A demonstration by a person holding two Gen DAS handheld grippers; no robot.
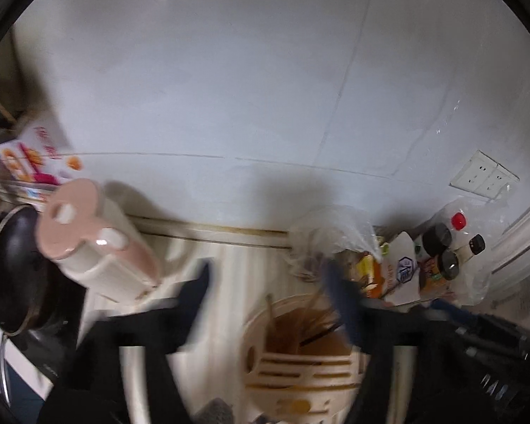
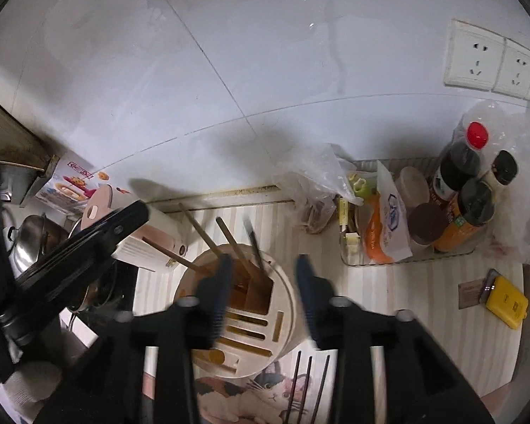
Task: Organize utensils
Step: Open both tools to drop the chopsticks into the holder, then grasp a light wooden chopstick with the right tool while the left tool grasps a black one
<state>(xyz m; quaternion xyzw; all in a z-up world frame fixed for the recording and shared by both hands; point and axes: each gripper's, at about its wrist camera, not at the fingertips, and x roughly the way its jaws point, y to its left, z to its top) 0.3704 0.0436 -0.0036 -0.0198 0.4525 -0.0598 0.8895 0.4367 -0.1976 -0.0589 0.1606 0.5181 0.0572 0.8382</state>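
A round cream utensil holder (image 2: pixel 286 304) stands on the striped counter, with wooden chopsticks (image 2: pixel 201 233) and a blurred dark one (image 2: pixel 256 247) leaning out of its open compartment. My right gripper (image 2: pixel 263 282) hovers just over the holder's top, open, its pads pressing on nothing. Three dark chopsticks (image 2: pixel 307 381) lie on a cat-print mat (image 2: pixel 229 392) in front of the holder. In the left wrist view my left gripper (image 1: pixel 270 293) is spread wide open above the same holder (image 1: pixel 300 381), holding nothing. One black finger (image 2: pixel 123 226) of it shows in the right wrist view.
A pink-lidded cream container (image 1: pixel 88 233) and a dark pan (image 1: pixel 14 268) stand to the left. A wire rack (image 2: pixel 371 261) with sauce bottles and packets, plastic bags and a yellow box (image 2: pixel 507 300) fill the right. Wall sockets (image 2: pixel 491 60) sit on the white tiles behind.
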